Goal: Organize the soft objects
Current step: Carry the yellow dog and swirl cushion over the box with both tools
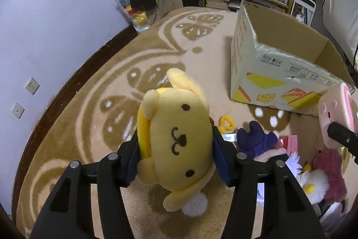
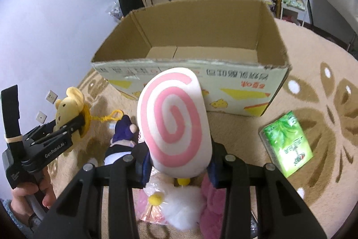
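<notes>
In the left view the left tongs [image 1: 176, 149] squeeze the soft yellow puppy toy [image 1: 176, 138] by its squishy middle above the rug [image 1: 89, 104], and in the right view the right tongs [image 2: 177, 162] hold the light pink swirl plush [image 2: 174, 122] in front of the open box [image 2: 201, 73].

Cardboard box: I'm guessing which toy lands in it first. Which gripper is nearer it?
Right. The right gripper hovers just before the cardboard box; the left gripper sits farther off, left of it.

box [image 2: 192, 73] behind toy pile [image 2: 179, 205] (on rug [image 2: 313, 149])
</notes>
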`<state>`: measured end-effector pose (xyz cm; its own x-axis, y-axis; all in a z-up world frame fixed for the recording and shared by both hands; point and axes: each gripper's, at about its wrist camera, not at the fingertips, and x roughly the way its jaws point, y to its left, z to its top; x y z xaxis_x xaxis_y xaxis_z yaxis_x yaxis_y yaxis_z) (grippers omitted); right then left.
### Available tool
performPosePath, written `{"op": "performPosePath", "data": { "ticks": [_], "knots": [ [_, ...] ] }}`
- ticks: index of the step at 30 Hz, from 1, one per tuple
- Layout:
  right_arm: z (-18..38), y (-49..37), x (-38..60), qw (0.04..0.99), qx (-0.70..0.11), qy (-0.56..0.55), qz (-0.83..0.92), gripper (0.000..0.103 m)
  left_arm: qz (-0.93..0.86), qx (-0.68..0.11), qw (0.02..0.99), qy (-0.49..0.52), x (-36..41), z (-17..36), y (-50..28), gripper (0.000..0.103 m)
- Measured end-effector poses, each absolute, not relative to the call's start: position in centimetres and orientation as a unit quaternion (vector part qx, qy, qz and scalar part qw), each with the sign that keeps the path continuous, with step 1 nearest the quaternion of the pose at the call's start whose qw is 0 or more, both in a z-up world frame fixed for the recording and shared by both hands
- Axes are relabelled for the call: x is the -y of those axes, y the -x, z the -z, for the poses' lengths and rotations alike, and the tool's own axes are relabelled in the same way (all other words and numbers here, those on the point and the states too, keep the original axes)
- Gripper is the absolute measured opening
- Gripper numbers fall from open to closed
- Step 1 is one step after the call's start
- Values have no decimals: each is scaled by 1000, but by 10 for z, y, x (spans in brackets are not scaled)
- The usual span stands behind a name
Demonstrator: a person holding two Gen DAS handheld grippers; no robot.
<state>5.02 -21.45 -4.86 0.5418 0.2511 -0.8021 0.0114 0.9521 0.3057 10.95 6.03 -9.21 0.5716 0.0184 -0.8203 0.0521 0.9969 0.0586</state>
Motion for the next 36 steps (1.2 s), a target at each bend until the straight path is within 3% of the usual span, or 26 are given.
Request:
{"op": "performPosePath", "data": {
  "ticks": [19, 36],
  "knots": [
    [4, -53, 185, 913, -389, -108, -62, 42, 57, -315, 940, -116, -12, 8, -86, 56],
    [-36, -78, 177, 940, -331, -62, -56, 42, 95, -281, 947, -125, 33, -22, -118, 57]
  ]
}}
